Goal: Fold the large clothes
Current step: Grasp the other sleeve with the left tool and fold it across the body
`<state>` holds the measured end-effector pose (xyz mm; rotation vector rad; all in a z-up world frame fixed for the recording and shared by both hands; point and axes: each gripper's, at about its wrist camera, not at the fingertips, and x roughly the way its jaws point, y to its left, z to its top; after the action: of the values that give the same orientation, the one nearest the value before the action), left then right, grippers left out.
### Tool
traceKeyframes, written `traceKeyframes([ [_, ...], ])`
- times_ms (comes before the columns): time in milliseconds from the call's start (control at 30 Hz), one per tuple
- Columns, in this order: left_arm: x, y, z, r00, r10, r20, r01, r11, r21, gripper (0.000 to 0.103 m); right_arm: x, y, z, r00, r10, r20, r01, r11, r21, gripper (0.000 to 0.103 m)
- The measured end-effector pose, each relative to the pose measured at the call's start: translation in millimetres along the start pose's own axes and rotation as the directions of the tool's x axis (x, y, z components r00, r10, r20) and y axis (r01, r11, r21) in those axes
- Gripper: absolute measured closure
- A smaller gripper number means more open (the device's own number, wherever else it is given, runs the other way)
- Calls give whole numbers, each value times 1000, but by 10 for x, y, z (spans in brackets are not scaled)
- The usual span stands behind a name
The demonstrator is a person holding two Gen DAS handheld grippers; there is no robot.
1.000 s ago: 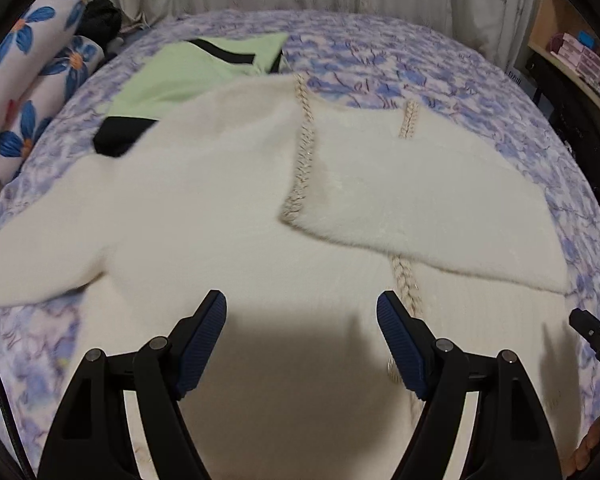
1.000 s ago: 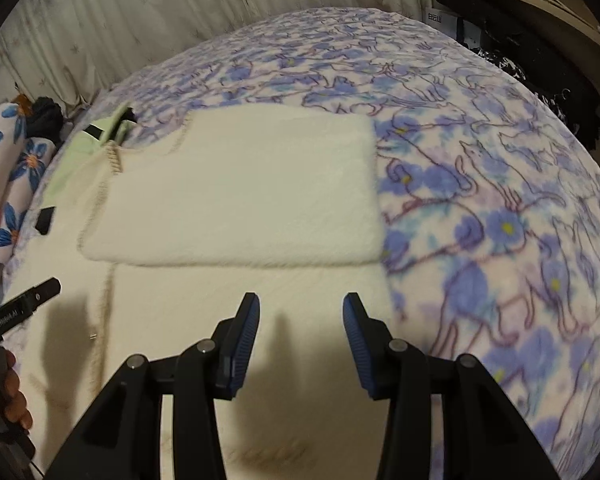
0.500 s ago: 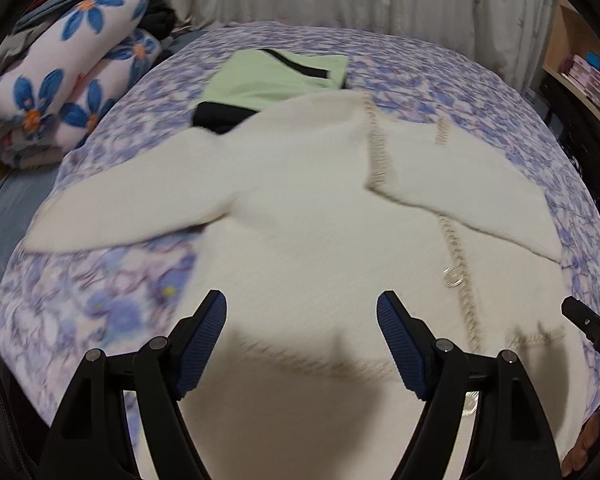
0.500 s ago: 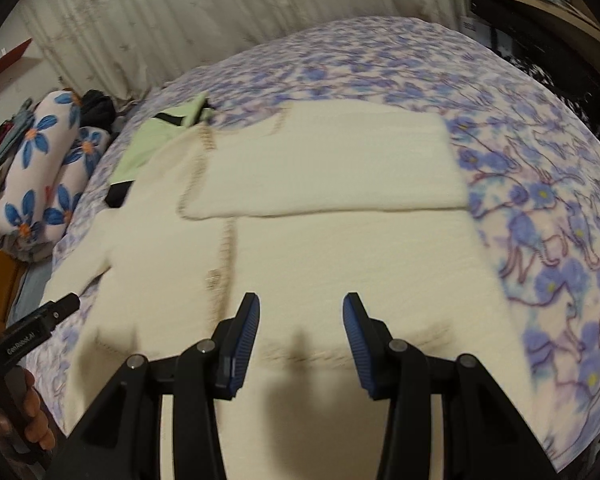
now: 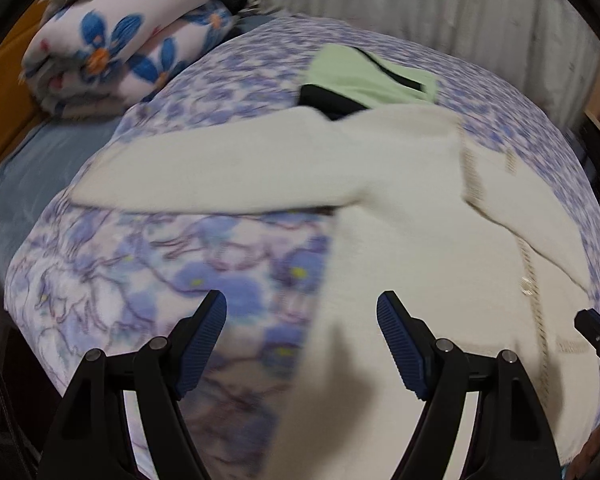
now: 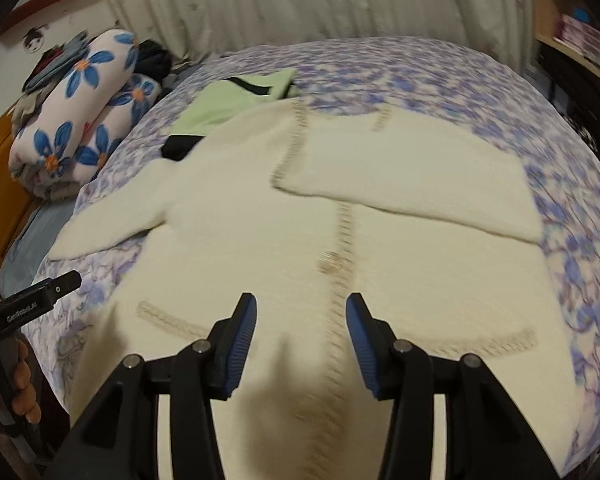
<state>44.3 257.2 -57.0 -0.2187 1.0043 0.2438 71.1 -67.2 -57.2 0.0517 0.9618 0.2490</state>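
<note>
Cardigan, cream and fluffy with braided trim, lies spread on the floral bedspread in the left wrist view, its near-side sleeve stretched out flat toward the bed's edge. The left tool hovers wide open and empty over the cardigan's side edge. A green garment sits partly under the collar; I judge a careless lift could drag it along. The picture is blurred, so a pinch aimed now might catch bedspread as well as knit.

From the right wrist view, the cardigan shows its other sleeve already folded across the chest. The right tool is partly open, its jaws having just widened, with nothing between them. Pulling the body could likely slide that folded sleeve loose.

No containers are visible; a rolled floral blanket lies beside the bed.
</note>
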Motion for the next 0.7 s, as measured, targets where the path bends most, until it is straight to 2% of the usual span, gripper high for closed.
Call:
traceKeyframes([
  [267,373,809,222,1000,17,-8,-18,993,-113,27,476,716,355,999,44,14,-43,995,-90,57],
  [400,618,1200,328,1000,-15,-12,13,983,-183,27,773,1034,496,998,66,0,-65,991,-120,57],
  [533,934,1643,387,996,-73,-45,55,948,-315,27,1020,1321,588,997,83,-10,-83,984,-160,57],
  [633,1099,1961,373,994,-107,-34,83,908,-411,27,1167,1474,627,996,85,-23,-88,978,-187,57],
  [700,1217,2166,360,988,-152,-16,126,872,-474,27,1260,1559,652,996,88,-28,-92,976,-200,57],
])
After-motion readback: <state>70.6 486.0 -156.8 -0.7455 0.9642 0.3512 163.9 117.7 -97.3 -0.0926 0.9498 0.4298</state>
